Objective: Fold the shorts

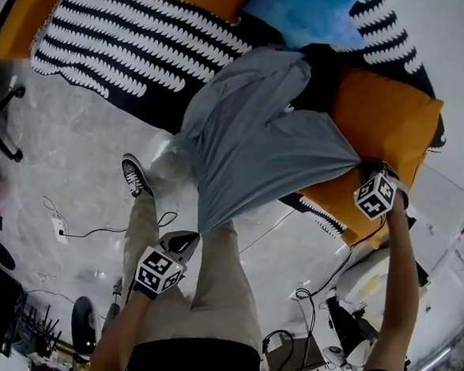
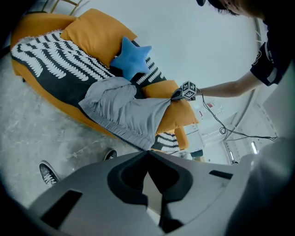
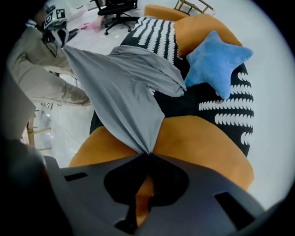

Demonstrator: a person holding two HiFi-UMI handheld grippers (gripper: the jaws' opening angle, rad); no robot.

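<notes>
Left gripper (image 2: 147, 151): its jaws are shut tight and pinch one corner of the shorts right at its tip.
Right gripper (image 3: 148, 154): its jaws are shut tight too, with the other corner bunched into a point at its tip.
Shorts (image 1: 259, 143): grey, pulled wide between the two grippers and held up in the air. The far part droops down past both tips.
Orange cushion (image 1: 383, 120): just under and beyond the right gripper.
Blanket (image 1: 139, 47): black and white, lying on the sofa beyond the shorts.
Star pillow (image 1: 303, 15): blue, far past both grippers, near the far edge of the shorts.
Step in hand: it looks like spreading the shorts out before any fold.
Next move: I think both pinches must hold while the shorts go down flat, then one side goes over the other.
</notes>
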